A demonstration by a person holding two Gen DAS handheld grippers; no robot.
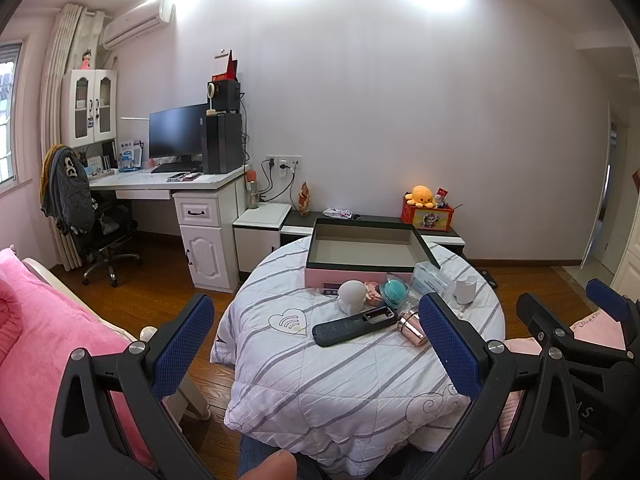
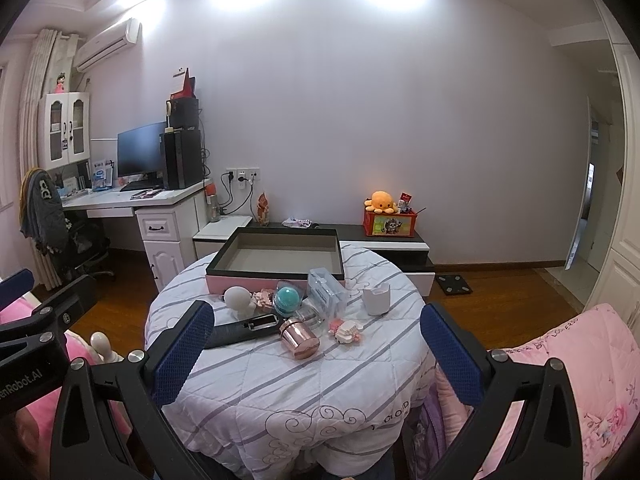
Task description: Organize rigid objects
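A round table under a striped white quilt [image 1: 320, 380] [image 2: 280, 380] carries an open, empty pink box with a dark rim [image 1: 362, 250] [image 2: 276, 258]. In front of the box lie a white egg-shaped figure [image 1: 352, 296] [image 2: 239, 300], a teal ball [image 1: 394, 290] [image 2: 289, 299], a dark remote [image 1: 352, 326] [image 2: 244, 330], a rose-gold cylinder [image 1: 412, 328] [image 2: 302, 338], a clear plastic case [image 1: 432, 282] [image 2: 326, 290], a white cup [image 1: 466, 288] [image 2: 377, 298] and a small pink block toy [image 2: 346, 329]. My left gripper [image 1: 316, 346] and right gripper [image 2: 316, 354] are open, empty, short of the table.
A pink bed [image 1: 44, 340] lies at the left and pink bedding [image 2: 580, 380] at the right. A white desk with monitor [image 1: 176, 136] and office chair [image 1: 92, 232] stand back left. A low cabinet with an orange plush [image 1: 420, 196] sits behind the table.
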